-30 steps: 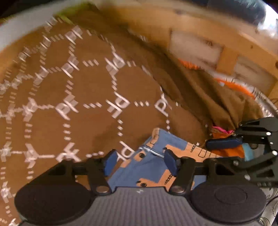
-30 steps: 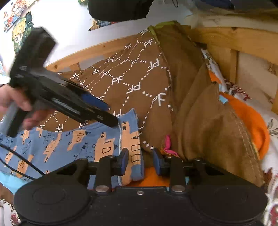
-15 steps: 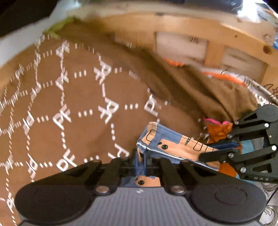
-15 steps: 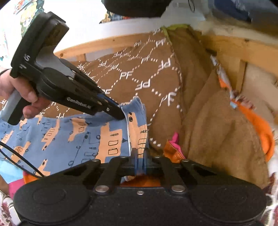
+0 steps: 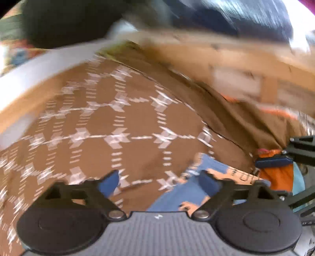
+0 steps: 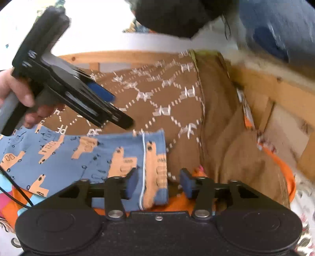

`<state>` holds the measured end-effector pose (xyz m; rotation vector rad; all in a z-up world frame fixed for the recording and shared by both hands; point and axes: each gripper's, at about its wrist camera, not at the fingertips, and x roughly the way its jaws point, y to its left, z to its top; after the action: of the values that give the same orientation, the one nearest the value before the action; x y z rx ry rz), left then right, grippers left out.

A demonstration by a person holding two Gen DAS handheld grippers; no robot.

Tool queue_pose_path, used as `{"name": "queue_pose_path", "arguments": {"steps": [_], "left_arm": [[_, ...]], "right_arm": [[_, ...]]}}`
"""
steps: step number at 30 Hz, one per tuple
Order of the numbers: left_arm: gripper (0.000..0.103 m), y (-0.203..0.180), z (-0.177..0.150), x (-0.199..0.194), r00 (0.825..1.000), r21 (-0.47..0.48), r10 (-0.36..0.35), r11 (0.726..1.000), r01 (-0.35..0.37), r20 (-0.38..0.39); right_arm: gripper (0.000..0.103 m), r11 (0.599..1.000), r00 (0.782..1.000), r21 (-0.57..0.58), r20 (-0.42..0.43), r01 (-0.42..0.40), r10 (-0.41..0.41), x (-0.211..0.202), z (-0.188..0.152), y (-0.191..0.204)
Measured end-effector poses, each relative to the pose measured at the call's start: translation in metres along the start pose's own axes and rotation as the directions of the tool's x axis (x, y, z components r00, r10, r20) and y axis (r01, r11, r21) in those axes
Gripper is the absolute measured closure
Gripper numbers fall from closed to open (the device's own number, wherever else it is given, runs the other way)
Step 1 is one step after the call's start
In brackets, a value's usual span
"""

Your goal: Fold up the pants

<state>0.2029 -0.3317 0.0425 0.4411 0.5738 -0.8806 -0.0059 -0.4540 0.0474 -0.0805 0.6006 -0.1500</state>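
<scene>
The blue pants (image 6: 59, 155) with an orange print lie spread on a brown blanket (image 6: 157, 98), hem end to the right. My right gripper (image 6: 159, 183) is low over that hem; its jaws are opening, the hem lies between them and the pads do not press it. My left gripper (image 6: 118, 110), held by a hand (image 6: 17, 92), hovers above the pants' far edge. In the blurred left wrist view, my left gripper (image 5: 159, 183) is opening wide with nothing gripped, over the blanket (image 5: 118, 137) and a corner of the pants (image 5: 196, 189). The right gripper (image 5: 275, 163) shows at the right edge.
A wooden bed frame (image 6: 275, 92) runs behind and to the right of the blanket. Orange cloth (image 6: 283, 165) and patterned bedding lie at the right and lower left. A black cable (image 6: 17, 197) crosses the lower left. A dark blurred shape (image 6: 173, 15) is at the top.
Both grippers were shut on the pants' hem half a second ago; both have opened and let it go. The left gripper has lifted away from the cloth and swung left.
</scene>
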Motion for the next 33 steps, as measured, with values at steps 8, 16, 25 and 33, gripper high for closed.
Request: {"name": "queue_pose_path", "arguments": {"steps": [8,16,25,33], "left_arm": [[0.007,0.043,-0.112,-0.083,0.967,-0.135,0.179,0.970,-0.204,-0.181],[0.004,0.106,-0.215,-0.163,0.866,-0.265,0.308,0.864,-0.428,-0.394],[0.007,0.178,-0.174,-0.191,0.895,-0.228,0.378,0.874,-0.429,-0.236],[0.057,0.233,-0.156,-0.121,0.896,-0.206,0.246,0.919,-0.338,-0.371]], "right_arm": [[0.033,0.978,0.991,-0.161,-0.006,-0.134,0.135,-0.001,0.001,0.047],[0.019,0.984,0.991,-0.180,-0.130,-0.018,-0.006,0.017,-0.006,0.069],[0.010,0.965,0.983,-0.192,-0.030,-0.181,0.179,0.022,0.025,0.113],[0.045,0.820,0.887,-0.338,-0.174,-0.463,0.429,0.126,0.093,0.200]]}}
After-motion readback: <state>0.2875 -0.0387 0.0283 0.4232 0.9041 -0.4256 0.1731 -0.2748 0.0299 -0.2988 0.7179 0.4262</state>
